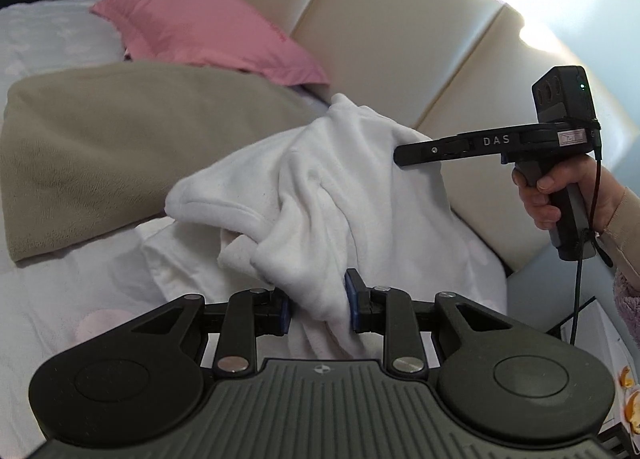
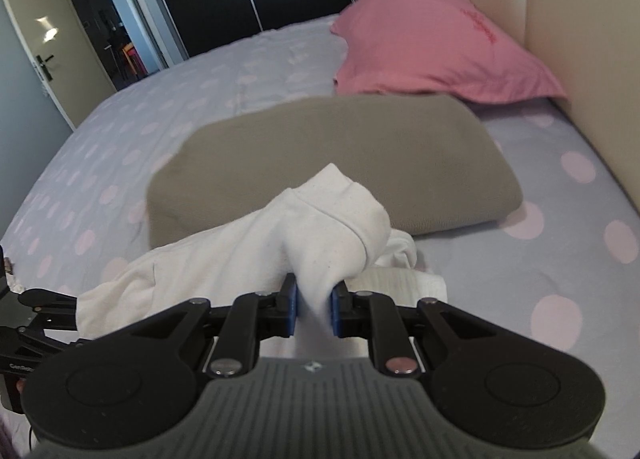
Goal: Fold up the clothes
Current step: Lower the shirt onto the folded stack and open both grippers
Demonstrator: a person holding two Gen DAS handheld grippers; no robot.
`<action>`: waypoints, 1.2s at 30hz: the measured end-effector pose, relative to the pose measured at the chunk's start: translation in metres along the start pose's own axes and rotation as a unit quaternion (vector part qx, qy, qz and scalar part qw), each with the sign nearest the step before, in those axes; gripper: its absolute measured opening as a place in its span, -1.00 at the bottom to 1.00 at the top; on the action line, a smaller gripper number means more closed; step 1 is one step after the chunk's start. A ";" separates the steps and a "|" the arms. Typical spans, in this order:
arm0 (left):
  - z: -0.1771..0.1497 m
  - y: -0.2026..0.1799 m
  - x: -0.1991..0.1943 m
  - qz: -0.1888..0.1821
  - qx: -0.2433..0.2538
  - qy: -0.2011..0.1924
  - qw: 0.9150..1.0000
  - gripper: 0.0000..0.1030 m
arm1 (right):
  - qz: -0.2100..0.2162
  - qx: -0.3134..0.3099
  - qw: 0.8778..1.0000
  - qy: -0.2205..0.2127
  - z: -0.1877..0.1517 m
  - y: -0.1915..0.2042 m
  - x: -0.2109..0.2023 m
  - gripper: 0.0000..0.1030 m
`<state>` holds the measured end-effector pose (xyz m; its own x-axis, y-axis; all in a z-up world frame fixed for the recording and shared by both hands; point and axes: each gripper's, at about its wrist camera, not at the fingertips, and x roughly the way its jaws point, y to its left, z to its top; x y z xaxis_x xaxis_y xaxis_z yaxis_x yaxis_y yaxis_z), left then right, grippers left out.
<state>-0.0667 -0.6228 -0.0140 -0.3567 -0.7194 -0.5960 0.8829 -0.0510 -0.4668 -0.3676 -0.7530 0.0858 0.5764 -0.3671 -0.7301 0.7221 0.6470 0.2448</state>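
A white fleece garment (image 1: 320,195) hangs bunched between both grippers above the bed. My left gripper (image 1: 319,309) is shut on a fold of it, the blue pads pressing the cloth. My right gripper (image 2: 314,309) is shut on another part of the white garment (image 2: 320,235), near a hemmed edge that flops forward. In the left wrist view the right gripper (image 1: 404,155) comes in from the right, held by a hand, its tip buried in the cloth. The left gripper (image 2: 44,315) shows at the lower left of the right wrist view.
A folded olive-grey blanket (image 2: 340,163) lies on the dotted bedsheet (image 2: 560,259) just behind the garment. A pink pillow (image 2: 436,43) leans on the cream padded headboard (image 1: 380,31). A folded white item (image 2: 400,283) lies under the garment. An open door (image 2: 44,51) is far left.
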 end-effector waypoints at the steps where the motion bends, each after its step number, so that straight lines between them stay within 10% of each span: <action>1: 0.000 0.006 0.004 -0.003 -0.006 0.003 1.000 -0.51 | -0.002 0.007 1.000 0.003 -0.002 -0.005 0.008 -0.65; 7: 0.001 0.030 0.020 0.000 -0.030 0.004 1.000 -0.02 | -0.010 0.066 0.998 0.004 -0.018 -0.026 0.034 -0.51; 17: 0.018 0.035 0.018 0.007 -0.029 -0.023 0.999 0.02 | 0.026 0.195 0.980 -0.037 -0.019 -0.057 0.035 -0.01; 23: 0.026 0.050 0.020 0.029 -0.071 -0.050 0.996 0.02 | 0.043 0.258 0.963 -0.067 -0.017 -0.066 0.058 -0.14; 30: 0.031 0.037 0.017 0.035 -0.004 -0.074 0.997 -0.79 | 0.037 0.155 0.980 -0.121 -0.004 -0.048 0.039 -0.60; 36: 0.038 0.028 0.035 0.091 0.028 -0.039 0.995 -0.79 | -0.012 0.124 0.986 -0.108 -0.002 -0.042 0.046 -0.59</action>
<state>-0.0431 -0.6761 -0.0226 -0.1669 -0.7712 -0.6143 0.9469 0.0484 -0.3180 -0.3727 -0.7957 0.0406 0.6076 -0.5314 -0.5903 0.7918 0.4637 0.3976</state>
